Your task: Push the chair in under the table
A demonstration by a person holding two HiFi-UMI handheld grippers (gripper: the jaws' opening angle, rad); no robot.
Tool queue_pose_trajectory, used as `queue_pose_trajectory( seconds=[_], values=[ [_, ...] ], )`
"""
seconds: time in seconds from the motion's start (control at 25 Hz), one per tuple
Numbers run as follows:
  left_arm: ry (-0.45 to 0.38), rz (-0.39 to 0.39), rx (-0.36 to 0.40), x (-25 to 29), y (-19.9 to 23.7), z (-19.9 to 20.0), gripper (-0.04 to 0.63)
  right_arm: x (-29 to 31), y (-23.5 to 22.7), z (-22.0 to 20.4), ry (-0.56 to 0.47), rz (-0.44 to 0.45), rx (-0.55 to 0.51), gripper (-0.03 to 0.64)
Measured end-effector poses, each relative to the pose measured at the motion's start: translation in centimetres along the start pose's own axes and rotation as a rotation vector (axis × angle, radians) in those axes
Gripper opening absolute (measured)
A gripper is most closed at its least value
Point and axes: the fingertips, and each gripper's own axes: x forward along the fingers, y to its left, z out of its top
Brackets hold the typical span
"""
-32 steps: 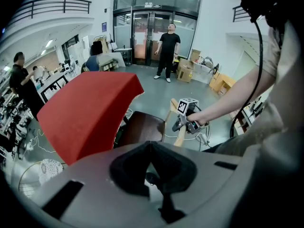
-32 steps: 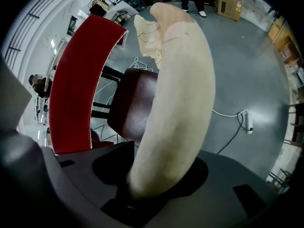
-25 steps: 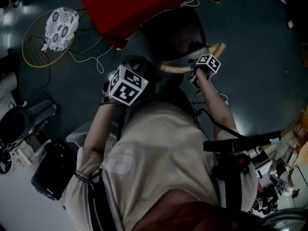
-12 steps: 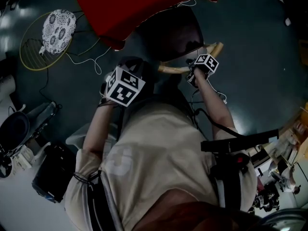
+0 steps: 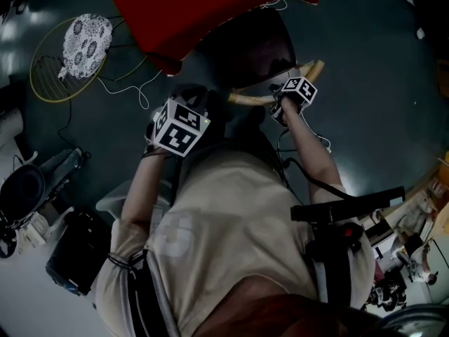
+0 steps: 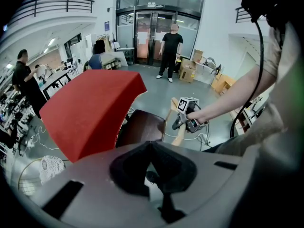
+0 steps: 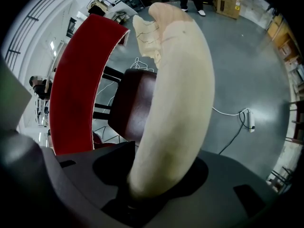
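Right gripper [image 7: 142, 189]: jaws set wide, clamped on the pale curved back rail [image 7: 178, 80] of the chair [image 5: 245, 48]. Left gripper [image 6: 151, 145]: jaws closed together, nothing between them, held near the rail's left end. The chair's dark seat lies partly beneath the red table [image 5: 203, 5] edge. Open grey floor [image 5: 372, 69] to the chair's right; a cable [image 7: 235, 122] lies there

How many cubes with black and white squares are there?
2. One cube sits on the left gripper, at the head view's left. The other cube sits on the right gripper, which grips the chair's wooden backrest. None look hidden.
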Motion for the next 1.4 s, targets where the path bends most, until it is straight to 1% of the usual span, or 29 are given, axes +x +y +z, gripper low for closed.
queue_pose_trajectory(
  seconds=[0.28, 0.6, 1.0, 1.4],
  values=[
    [0.001, -0.009, 0.003, 0.0, -0.2, 0.1, 0.008, 0.0, 0.9, 0.4, 0.0, 0.003, -0.008, 0.199],
    [0.011, -0.002, -0.018, 0.7, 1.9, -0.7, 0.008, 1.5, 2.0, 0.8, 0.008, -0.002, -0.005, 0.198],
    [0.016, -0.004, -0.002, 1.0, 2.0, 0.0, 0.008, 1.6, 2.8, 1.4, 0.005, 0.005, -0.008, 0.195],
    [0.017, 0.001, -0.005, 0.9, 3.0, 0.1, 0.008, 1.8, 3.6, 1.6, 0.003, 0.004, 0.001, 0.192]
  ],
)
